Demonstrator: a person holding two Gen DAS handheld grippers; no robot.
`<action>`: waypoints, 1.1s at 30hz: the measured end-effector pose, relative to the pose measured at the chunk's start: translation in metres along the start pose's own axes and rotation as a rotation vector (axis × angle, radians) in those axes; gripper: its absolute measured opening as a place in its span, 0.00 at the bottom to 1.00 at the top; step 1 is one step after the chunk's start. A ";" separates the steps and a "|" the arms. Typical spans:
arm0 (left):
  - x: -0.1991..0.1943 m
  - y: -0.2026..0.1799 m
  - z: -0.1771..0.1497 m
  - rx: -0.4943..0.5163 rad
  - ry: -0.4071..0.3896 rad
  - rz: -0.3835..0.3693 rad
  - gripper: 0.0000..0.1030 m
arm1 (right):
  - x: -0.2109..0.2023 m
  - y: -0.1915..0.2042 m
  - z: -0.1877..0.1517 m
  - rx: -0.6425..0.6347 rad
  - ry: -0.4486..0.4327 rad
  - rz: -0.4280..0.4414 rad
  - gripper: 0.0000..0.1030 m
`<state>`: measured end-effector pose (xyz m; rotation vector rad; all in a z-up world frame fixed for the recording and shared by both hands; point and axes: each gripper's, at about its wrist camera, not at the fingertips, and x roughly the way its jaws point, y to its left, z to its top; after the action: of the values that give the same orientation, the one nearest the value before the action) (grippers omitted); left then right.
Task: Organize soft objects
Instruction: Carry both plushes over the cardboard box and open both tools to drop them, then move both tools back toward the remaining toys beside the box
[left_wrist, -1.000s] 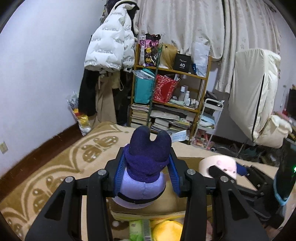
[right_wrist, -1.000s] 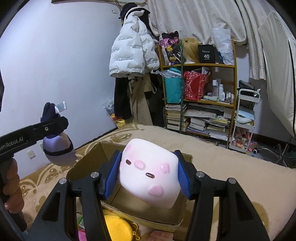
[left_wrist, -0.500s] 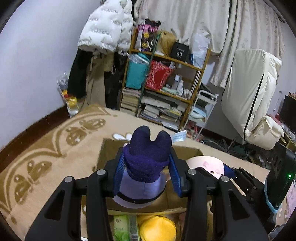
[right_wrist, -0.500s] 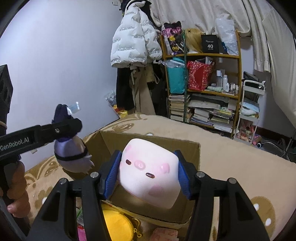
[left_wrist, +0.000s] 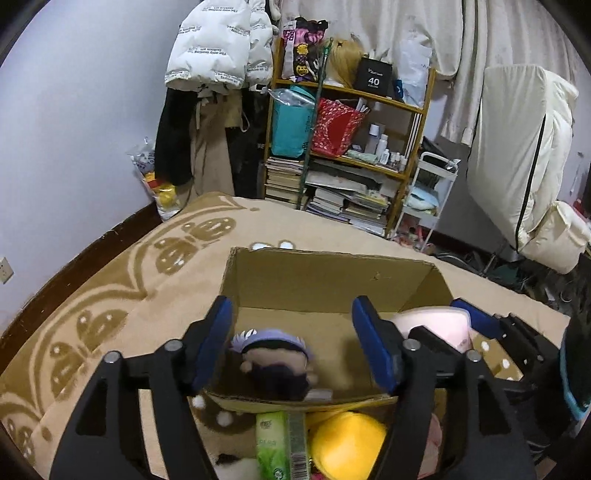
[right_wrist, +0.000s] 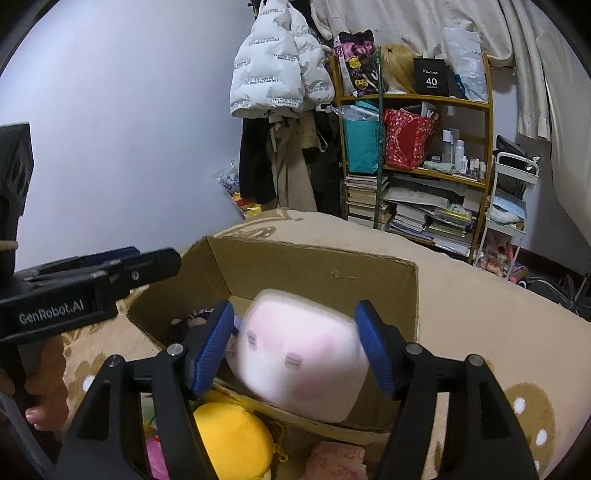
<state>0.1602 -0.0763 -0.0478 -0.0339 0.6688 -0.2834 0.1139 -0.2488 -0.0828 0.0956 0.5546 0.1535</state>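
An open cardboard box (left_wrist: 332, 273) (right_wrist: 314, 266) sits on the tan patterned blanket. My left gripper (left_wrist: 291, 343) is open above the box's near left side. The purple doll plush (left_wrist: 275, 363) lies in the box below it, free of the pads; part of it shows in the right wrist view (right_wrist: 195, 319). My right gripper (right_wrist: 295, 343) is open over the box. The white-pink cube plush (right_wrist: 301, 354) is blurred between its spread pads, dropping into the box. It shows in the left wrist view (left_wrist: 432, 326) too.
A yellow round plush (left_wrist: 345, 446) (right_wrist: 232, 439), a green packet (left_wrist: 277, 443) and pink soft items (right_wrist: 332, 461) lie in front of the box. A cluttered shelf (left_wrist: 351, 147), hanging coats (left_wrist: 214, 74) and a white cart (left_wrist: 428, 192) stand beyond the bed.
Both grippers moved over the box and opened. The purple doll dropped from the left gripper into the box. The cube plush left the right gripper's pads and is falling in.
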 end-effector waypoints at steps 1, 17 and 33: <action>-0.001 0.001 -0.001 0.002 0.006 0.009 0.68 | -0.002 0.001 0.000 0.001 -0.005 0.000 0.77; -0.060 0.005 -0.006 0.048 0.018 0.136 0.93 | -0.063 0.011 0.005 0.041 -0.045 -0.047 1.00; -0.112 0.012 -0.036 0.041 0.090 0.199 0.98 | -0.116 0.022 -0.019 0.085 -0.010 -0.084 1.00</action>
<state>0.0574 -0.0324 -0.0099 0.0846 0.7493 -0.1072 0.0041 -0.2455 -0.0364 0.1551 0.5544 0.0479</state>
